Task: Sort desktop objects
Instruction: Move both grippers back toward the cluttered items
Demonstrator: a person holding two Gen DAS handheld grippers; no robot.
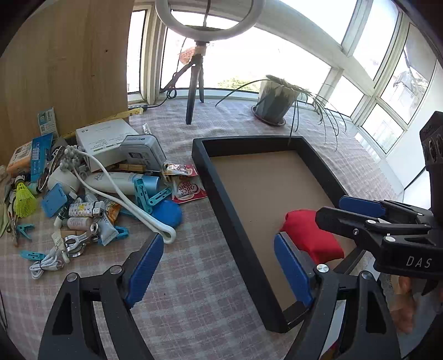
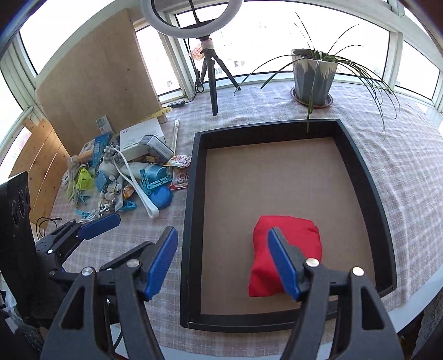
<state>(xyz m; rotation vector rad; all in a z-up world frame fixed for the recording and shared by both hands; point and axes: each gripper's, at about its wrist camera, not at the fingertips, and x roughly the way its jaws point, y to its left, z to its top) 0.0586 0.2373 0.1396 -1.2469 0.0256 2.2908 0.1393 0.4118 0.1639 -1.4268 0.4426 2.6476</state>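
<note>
We see a pink-and-white plaid cloth (image 2: 387,155) over the table. At centre of the right wrist view sits a black tray (image 2: 368,177) with a brown floor, and on it, lower centre, a plain red pouch (image 2: 293,238). Both grippers, left (image 1: 218,265) and right (image 2: 223,263), are black with blue pads (image 2: 163,263). At left lies a pile: a neon yellow shuttlecock (image 1: 23,198), teal clips (image 1: 149,193), a blue lid (image 1: 169,213), a white strap (image 1: 124,199), a red-and-white sachet (image 1: 188,189), a white box (image 1: 102,138). Upper left we see a tan wood board (image 2: 102,83); top centre, a white ring light (image 2: 191,19) on a black tripod (image 2: 211,83); upper right, a grey-and-cream pot (image 2: 313,74) with green leaves.
</note>
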